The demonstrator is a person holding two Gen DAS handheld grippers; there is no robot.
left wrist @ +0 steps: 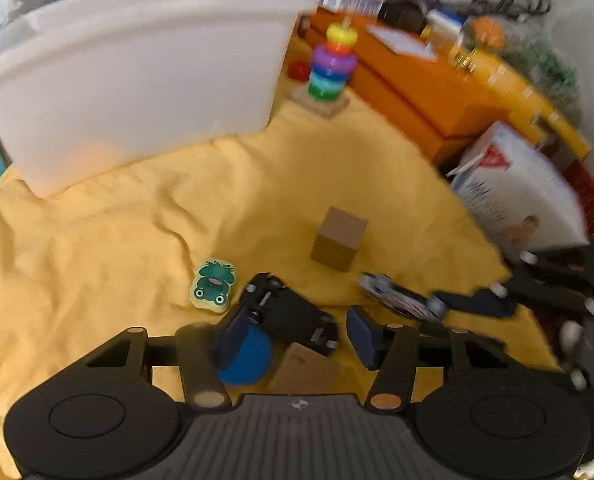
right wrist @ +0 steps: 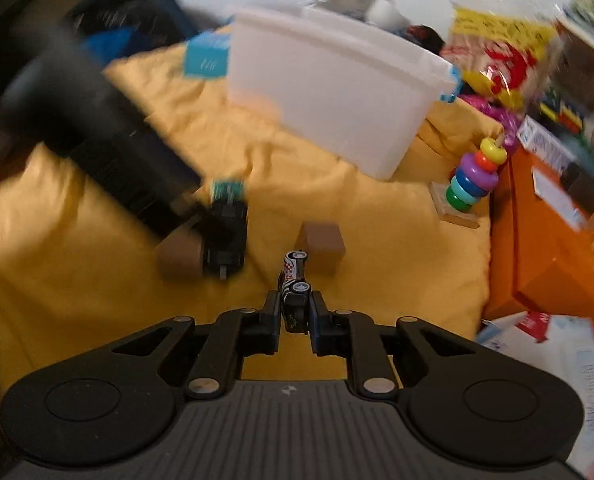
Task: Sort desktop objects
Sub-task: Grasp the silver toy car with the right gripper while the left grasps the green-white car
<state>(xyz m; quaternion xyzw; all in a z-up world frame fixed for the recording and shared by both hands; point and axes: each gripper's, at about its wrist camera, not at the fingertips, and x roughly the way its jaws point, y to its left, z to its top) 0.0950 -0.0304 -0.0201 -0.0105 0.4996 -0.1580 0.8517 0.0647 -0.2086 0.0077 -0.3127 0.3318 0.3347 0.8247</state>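
Yellow cloth (left wrist: 145, 240) covers the table, with a white bin (left wrist: 137, 92) far ahead of both jaws. Left gripper (left wrist: 293, 336) has its jaws wide, straddling a black toy car (left wrist: 293, 312); a blue ball (left wrist: 249, 356) touches its left pad and a brown block (left wrist: 339, 240) stands just ahead. Right gripper (right wrist: 295, 316) has its jaws clamped narrowly on a checkered toy car (right wrist: 293, 280). Lifting it straight up would probably clear the nearby block; open cloth leads to the bin.
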